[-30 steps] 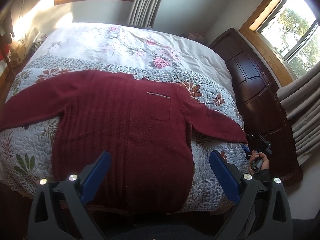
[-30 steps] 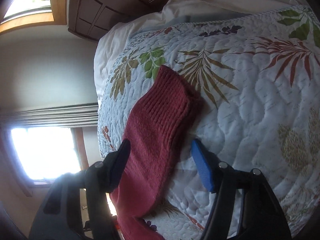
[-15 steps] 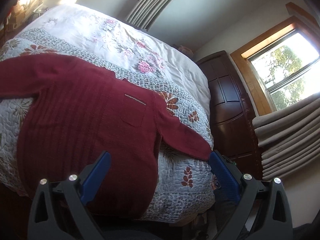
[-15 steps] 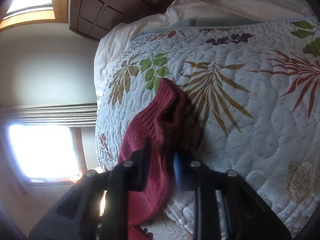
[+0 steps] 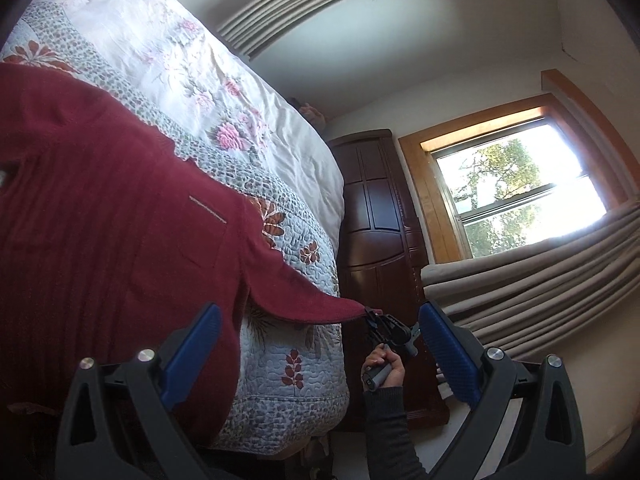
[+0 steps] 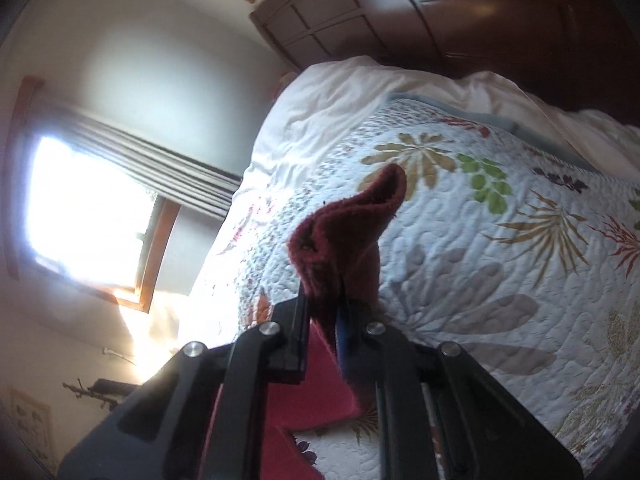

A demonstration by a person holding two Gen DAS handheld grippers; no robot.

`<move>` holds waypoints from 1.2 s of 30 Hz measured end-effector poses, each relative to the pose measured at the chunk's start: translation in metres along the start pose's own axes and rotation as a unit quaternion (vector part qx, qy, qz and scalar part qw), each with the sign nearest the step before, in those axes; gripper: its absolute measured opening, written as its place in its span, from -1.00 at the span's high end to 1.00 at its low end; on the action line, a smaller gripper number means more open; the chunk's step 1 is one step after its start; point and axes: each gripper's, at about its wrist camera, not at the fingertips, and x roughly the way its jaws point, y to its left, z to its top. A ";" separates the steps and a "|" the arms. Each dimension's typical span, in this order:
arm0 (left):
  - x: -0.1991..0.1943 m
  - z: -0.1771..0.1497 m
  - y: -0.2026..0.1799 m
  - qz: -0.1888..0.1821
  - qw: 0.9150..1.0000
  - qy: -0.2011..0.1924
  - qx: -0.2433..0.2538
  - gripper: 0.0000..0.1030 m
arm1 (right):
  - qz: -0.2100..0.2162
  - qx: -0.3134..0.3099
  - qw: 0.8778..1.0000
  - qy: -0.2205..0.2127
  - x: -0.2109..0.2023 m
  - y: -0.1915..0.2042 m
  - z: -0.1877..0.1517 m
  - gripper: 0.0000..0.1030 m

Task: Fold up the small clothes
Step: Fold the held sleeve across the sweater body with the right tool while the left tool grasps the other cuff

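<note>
A dark red knit sweater (image 5: 104, 216) lies spread face up on a quilted bed (image 5: 296, 364). Its right sleeve (image 5: 308, 300) stretches out past the bed's side edge, pinched at the cuff by my right gripper (image 5: 374, 318), which a hand (image 5: 382, 364) holds. In the right wrist view the right gripper (image 6: 326, 304) is shut on the sleeve cuff (image 6: 348, 224), which stands lifted above the quilt (image 6: 500, 264). My left gripper (image 5: 316, 344) hovers open over the sweater's lower right edge, nothing between its blue pads (image 5: 448, 352).
A dark wooden wardrobe (image 5: 376, 232) stands close beside the bed. A window (image 5: 516, 184) with bunched grey curtains (image 5: 532, 292) is on the right wall. A white floral duvet (image 5: 192, 64) covers the far half of the bed.
My right gripper shut on the sleeve cuff and has lifted it off the quilt, pulling it outward. The left gripper has swung toward the right side of the bed, still open.
</note>
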 end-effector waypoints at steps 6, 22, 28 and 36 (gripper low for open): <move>-0.008 0.015 0.029 -0.027 0.999 0.020 -0.018 -0.92 | 0.013 -0.113 0.993 0.008 -0.003 0.115 -0.041 0.80; -0.023 0.078 0.117 -0.060 0.993 0.000 -0.105 -0.92 | 0.008 -0.311 0.941 0.134 0.108 0.304 -0.240 0.80; -0.002 0.102 0.140 -0.025 0.995 0.006 -0.091 -0.92 | -0.036 -0.344 0.918 0.193 0.172 0.308 -0.316 0.80; 0.055 0.119 0.171 -0.002 0.993 0.066 -0.098 -0.92 | -0.079 -0.356 0.900 0.238 0.212 0.290 -0.369 0.46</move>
